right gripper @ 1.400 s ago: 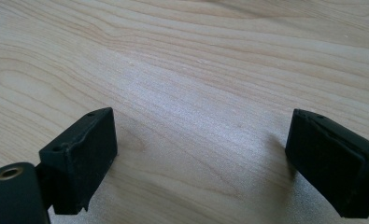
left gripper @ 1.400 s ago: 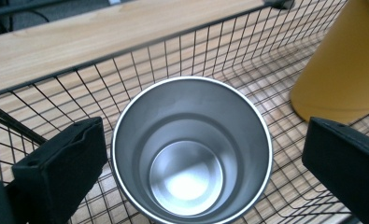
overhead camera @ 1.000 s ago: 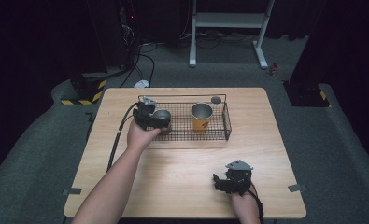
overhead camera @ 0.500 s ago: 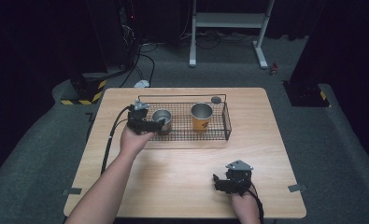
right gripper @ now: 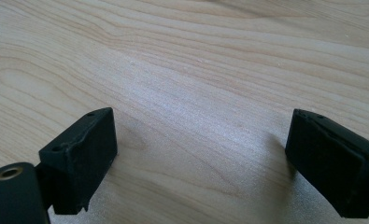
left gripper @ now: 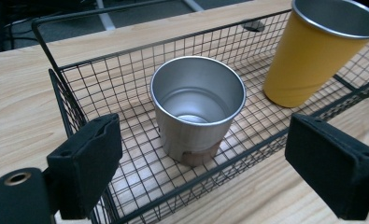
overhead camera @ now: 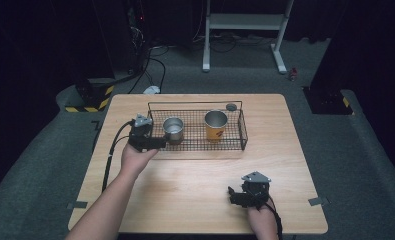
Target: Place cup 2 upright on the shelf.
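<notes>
Item: one small steel cup (left gripper: pixel 197 109), plain metal, upright, mouth up, standing in the left half of the black wire basket (overhead camera: pixel 195 106) on the wooden table (overhead camera: pixel 185 200); a taller yellow cup (left gripper: pixel 320 49) stands apart from it toward the basket's other end. Handling, by my estimate: light, rigid, thin-walled, smooth and therefore slippery; not fragile, but prone to tip or skate on the wire mesh. Best hold: across the rim, one pad inside and one outside, or around the body from above. My left gripper (overhead camera: pixel 161 143) waits at the basket's near-left side; its jaws have just been closing, yet in the left gripper view they stand apart, clamping nothing, the steel cup beyond them untouched. My right gripper (overhead camera: pixel 233 195) rests near the table's front edge, jaws apart, holding nothing.
</notes>
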`<state>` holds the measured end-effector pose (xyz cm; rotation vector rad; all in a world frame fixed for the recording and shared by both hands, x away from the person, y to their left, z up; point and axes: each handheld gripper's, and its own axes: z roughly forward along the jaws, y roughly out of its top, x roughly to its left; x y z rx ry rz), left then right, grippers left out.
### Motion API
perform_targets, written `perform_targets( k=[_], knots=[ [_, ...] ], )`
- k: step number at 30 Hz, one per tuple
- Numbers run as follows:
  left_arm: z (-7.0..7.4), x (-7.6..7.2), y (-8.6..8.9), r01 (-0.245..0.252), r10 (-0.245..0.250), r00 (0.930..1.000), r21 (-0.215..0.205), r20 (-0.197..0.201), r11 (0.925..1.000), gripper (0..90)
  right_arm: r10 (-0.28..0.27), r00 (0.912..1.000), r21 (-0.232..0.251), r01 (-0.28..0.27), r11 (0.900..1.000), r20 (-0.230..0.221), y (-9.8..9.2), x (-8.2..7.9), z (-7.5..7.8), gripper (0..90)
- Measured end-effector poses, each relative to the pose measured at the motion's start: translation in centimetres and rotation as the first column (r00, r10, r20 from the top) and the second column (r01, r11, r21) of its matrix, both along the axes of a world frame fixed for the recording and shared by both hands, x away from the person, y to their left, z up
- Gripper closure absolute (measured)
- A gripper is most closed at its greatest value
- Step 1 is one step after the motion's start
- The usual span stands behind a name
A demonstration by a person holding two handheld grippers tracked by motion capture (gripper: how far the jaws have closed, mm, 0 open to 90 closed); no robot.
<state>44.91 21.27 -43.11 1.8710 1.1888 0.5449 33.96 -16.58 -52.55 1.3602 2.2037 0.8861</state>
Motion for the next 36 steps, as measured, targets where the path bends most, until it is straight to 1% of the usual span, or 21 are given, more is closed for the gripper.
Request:
perform_targets(
  k=[4,6,7,9,10,11,13,14,15,16,18,19,22,23,24,26,28,30,33,35,36],
  knots=[
    [0.1,-1.0,0.6,0.007,-0.007,0.9998,-0.016,0.019,0.9998,11.5,0.0,1.0,0.0,0.0,1.0,0.0,0.0,0.0,0.0,9.1],
    [0.0,-1.5,0.9,0.01,-0.01,0.9995,-0.005,0.029,0.9999,11.5,0.0,1.0,0.0,0.0,1.0,0.0,0.0,0.0,0.0,9.1],
    [0.0,-1.5,0.9,0.01,-0.01,0.9995,-0.005,0.029,0.9999,11.5,0.0,1.0,0.0,0.0,1.0,0.0,0.0,0.0,0.0,9.1],
    [-0.2,-2.3,1.4,0.012,-0.012,0.9995,0.006,0.03,0.9999,11.5,0.0,1.0,0.0,0.0,1.0,0.0,0.0,0.0,0.0,9.1],
    [-0.2,-2.3,1.4,0.012,-0.012,0.9995,0.006,0.03,0.9999,11.5,0.0,1.0,0.0,0.0,1.0,0.0,0.0,0.0,0.0,9.1],
    [-0.4,-2.8,1.8,0.005,-0.004,0.9998,-0.003,0.018,1.0,11.3,0.0,1.0,0.0,0.0,1.0,0.0,0.0,0.0,0.0,9.1],
    [-0.4,-3.0,1.9,0.006,-0.006,0.9999,-0.002,0.014,1.0,10.9,0.0,1.0,0.0,0.0,1.0,0.0,0.0,0.0,0.0,9.1],
    [-0.6,-3.3,2.1,0.011,-0.011,0.9999,0.01,0.013,0.9999,10.9,0.0,1.0,0.0,0.0,1.0,0.0,0.0,0.0,0.0,9.1],
    [-0.8,-3.9,2.4,0.012,-0.012,0.9999,0.011,0.008,0.9999,10.3,0.0,1.0,0.0,0.0,1.0,0.0,0.0,0.0,0.0,9.1],
    [-0.8,-3.9,2.4,0.012,-0.012,0.9999,0.011,0.008,0.9999,9.8,0.0,1.0,0.0,0.0,1.0,0.0,0.0,0.0,0.0,9.1],
    [-1.2,-4.9,2.8,0.013,-0.013,0.9999,0.008,-0.006,0.9999,8.7,0.0,1.0,0.0,0.0,1.0,0.0,0.0,0.0,0.0,9.1],
    [-1.2,-4.9,2.8,0.013,-0.013,0.9999,0.008,-0.006,0.9999,8.6,-0.001,1.0,0.0,0.001,1.0,0.0,0.0,0.0,0.0,9.1],
    [-1.9,-6.3,3.4,0.018,-0.018,0.9998,0.01,-0.01,0.9998,7.5,0.0,1.0,0.0,0.0,1.0,0.0,0.0,0.0,0.0,9.1],
    [-1.9,-6.3,3.4,0.018,-0.018,0.9998,0.01,-0.01,0.9998,7.2,0.0,1.0,0.0,0.0,1.0,0.0,0.0,0.0,0.0,9.1],
    [-2.2,-7.0,3.6,0.02,-0.02,0.9996,0.009,-0.019,0.9998,6.7,-0.001,1.0,0.0,0.001,1.0,0.0,0.0,0.0,0.0,9.1],
    [-2.5,-7.8,3.9,0.024,-0.024,0.9995,0.007,-0.021,0.9997,6.3,-0.001,1.0,0.0,0.001,1.0,0.0,0.0,0.0,0.0,9.1],
    [-2.7,-8.1,4.0,0.024,-0.024,0.9994,0.007,-0.024,0.9997,5.7,0.0,1.0,0.0,0.0,1.0,0.0,0.0,0.0,0.0,9.1],
    [-3.3,-9.2,4.3,0.041,-0.041,0.9986,0.004,-0.035,0.9992,5.6,-0.001,1.0,0.0,0.001,1.0,0.0,0.0,0.0,0.0,9.1],
    [-4.1,-9.9,4.5,0.048,-0.048,0.9975,-0.005,-0.051,0.9988,5.7,-0.001,1.0,0.0,0.001,1.0,0.0,0.0,0.0,0.0,9.1],
    [-4.4,-10.1,4.5,0.049,-0.048,0.9973,0.003,-0.055,0.9988,5.7,0.0,1.0,0.0,0.0,1.0,0.0,0.0,0.0,0.0,9.1],
    [-5.1,-10.4,4.6,0.053,-0.052,0.996,0.015,-0.073,0.9985,5.7,-0.001,1.0,0.0,0.001,1.0,0.002,0.0,0.0,0.0,9.1]
  ],
)
